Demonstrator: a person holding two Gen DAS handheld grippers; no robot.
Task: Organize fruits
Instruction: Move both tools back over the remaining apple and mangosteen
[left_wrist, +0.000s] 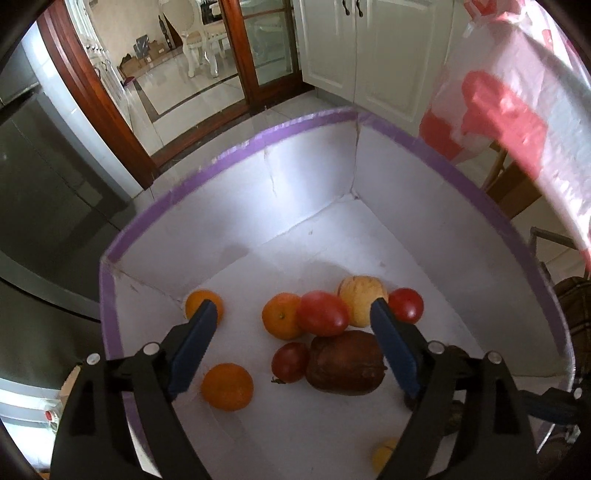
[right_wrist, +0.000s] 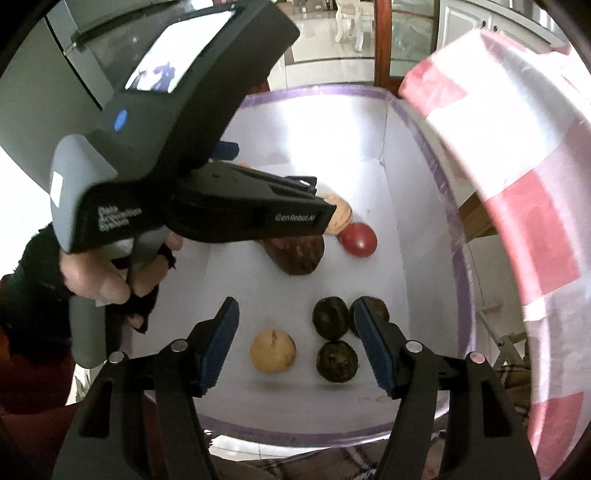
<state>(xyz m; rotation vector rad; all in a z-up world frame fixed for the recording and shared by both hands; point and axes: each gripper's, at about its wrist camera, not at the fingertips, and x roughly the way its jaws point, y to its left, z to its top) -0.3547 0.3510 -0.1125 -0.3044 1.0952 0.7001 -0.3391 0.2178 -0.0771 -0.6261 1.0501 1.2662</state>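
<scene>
Now | left hand-held gripper (left_wrist: 293, 314) wide open, empty | right hand-held gripper (right_wrist: 295, 314) likewise

You've got strong daylight blowing out the far wall of the white box (left_wrist: 295, 184) and the device screen (right_wrist: 173, 55). The red-and-white bag (left_wrist: 517, 122) is motion-blurred in both views. Fisheye bends the edges hard, with black vignette in the corners. Fruit shadows are soft and faint

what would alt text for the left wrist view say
The open left gripper hovers empty over a white box with purple-taped rim holding three oranges, red tomatoes, a pale apple and a brown fruit.
</scene>
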